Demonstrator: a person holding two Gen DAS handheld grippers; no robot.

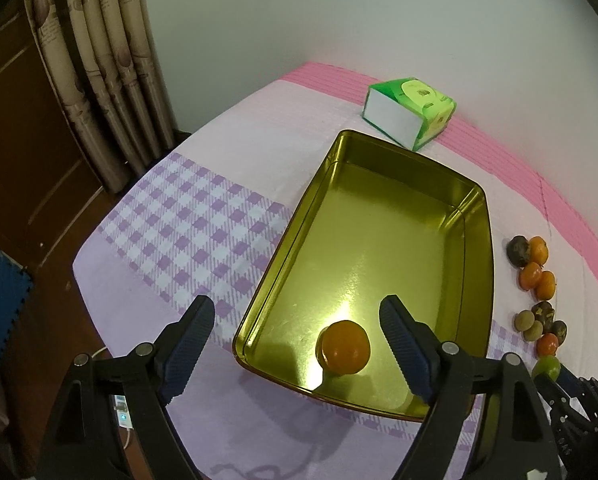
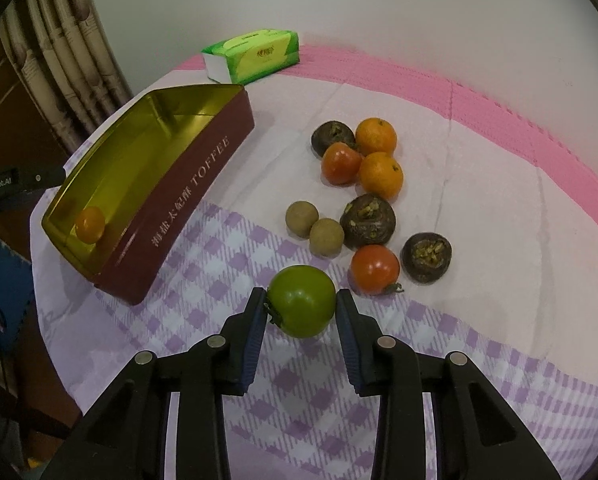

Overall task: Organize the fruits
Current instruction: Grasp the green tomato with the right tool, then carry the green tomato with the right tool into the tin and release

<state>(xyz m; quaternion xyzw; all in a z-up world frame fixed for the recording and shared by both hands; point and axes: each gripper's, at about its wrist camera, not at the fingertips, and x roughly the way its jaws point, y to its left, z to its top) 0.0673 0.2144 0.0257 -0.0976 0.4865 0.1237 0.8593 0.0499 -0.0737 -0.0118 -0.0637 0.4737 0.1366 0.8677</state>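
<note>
The right gripper (image 2: 301, 306) brackets a green tomato (image 2: 302, 301) on the checked tablecloth (image 2: 203, 304), its blue-padded fingers (image 2: 255, 320) pressed to either side of the fruit in a grasp. The left gripper (image 1: 297, 350) hangs spread wide, holding nothing, above the near end of a gold-lined toffee tin (image 1: 383, 184), where a single orange fruit (image 1: 345, 346) rests on the tin's floor; the right wrist view shows that same fruit (image 2: 91, 224) low in the tin's near corner, behind the maroon wall (image 2: 187, 204) lettered TOFFEE. Beside the tin, the remaining fruit lies in a loose cluster on the cloth: two oranges (image 2: 381, 174), two red tomatoes (image 2: 375, 268), two small tan round fruits (image 2: 326, 237) and three dark, wrinkled ones (image 2: 367, 221), several of them touching. The green tomato sits just in front of this group, near one red tomato. A green tissue pack (image 2: 255, 56) stands at the far edge, beyond the tin, on a pink mat (image 2: 479, 80).
</note>
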